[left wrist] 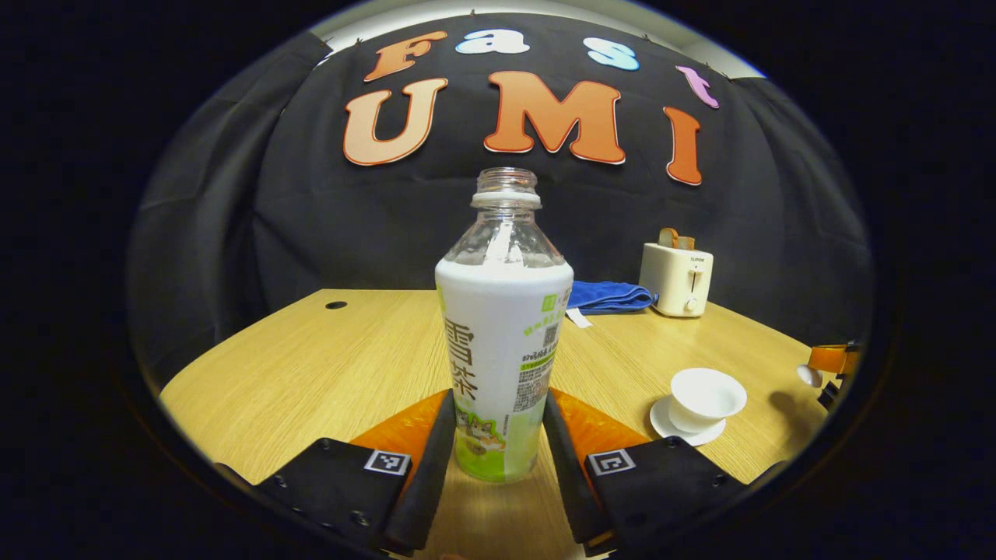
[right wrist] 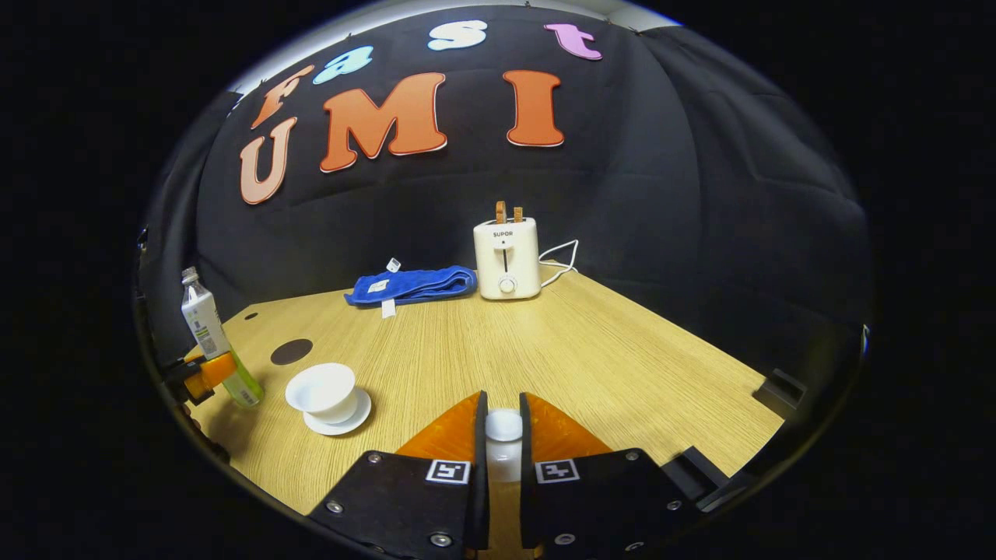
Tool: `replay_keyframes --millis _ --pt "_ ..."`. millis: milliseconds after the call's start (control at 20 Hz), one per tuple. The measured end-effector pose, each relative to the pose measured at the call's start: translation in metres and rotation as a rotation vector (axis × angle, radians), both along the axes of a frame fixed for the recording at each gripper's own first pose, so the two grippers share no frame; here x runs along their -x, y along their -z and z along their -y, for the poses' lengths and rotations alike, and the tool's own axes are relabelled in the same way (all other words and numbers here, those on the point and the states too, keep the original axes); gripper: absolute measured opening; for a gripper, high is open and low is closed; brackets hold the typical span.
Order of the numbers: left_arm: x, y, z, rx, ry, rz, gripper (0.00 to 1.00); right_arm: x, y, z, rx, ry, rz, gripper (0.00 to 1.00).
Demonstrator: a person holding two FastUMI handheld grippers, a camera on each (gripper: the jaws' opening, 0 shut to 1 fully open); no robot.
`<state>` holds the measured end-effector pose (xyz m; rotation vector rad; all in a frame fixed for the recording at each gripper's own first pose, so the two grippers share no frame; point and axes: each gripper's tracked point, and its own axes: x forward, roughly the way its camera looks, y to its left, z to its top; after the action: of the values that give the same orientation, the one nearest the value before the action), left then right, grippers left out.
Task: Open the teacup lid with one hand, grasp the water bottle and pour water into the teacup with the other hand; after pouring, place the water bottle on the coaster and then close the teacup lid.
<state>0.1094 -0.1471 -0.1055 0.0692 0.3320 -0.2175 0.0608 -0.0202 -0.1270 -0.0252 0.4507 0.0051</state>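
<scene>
Left gripper [left wrist: 498,459] jaws pinching upright water bottle [left wrist: 504,327], right gripper [right wrist: 503,435] jaws clamped on teacup lid [right wrist: 503,426]

At the bottom of the left gripper view, the black-bodied left gripper [left wrist: 498,435] with flat black fingers [left wrist: 424,474] is seen, backed by orange wedge panels, each block marked with a square black-and-white tag. The matching right gripper [right wrist: 503,447], at the bottom of the right gripper view, is studded with silver screws.

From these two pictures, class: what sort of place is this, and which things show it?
Probably a staged recording booth set up like a kitchen table: a wooden table against a black cloth wall, with a toaster, teacup and handheld grippers.
</scene>
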Motion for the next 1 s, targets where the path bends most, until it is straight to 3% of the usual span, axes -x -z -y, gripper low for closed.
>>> replay_keyframes --millis 200,550,1000 --pt "0.01 -0.004 0.007 -0.094 0.06 0.001 0.67 0.004 -0.002 -0.004 0.002 -0.008 0.002 0.16" --pt "0.006 -0.012 0.031 -0.345 0.211 0.033 0.67 0.009 -0.005 0.002 0.003 0.003 -0.001 0.16" --pt "0.007 -0.006 0.036 -0.816 0.383 0.093 0.67 0.012 -0.002 0.015 0.016 0.025 -0.012 0.16"
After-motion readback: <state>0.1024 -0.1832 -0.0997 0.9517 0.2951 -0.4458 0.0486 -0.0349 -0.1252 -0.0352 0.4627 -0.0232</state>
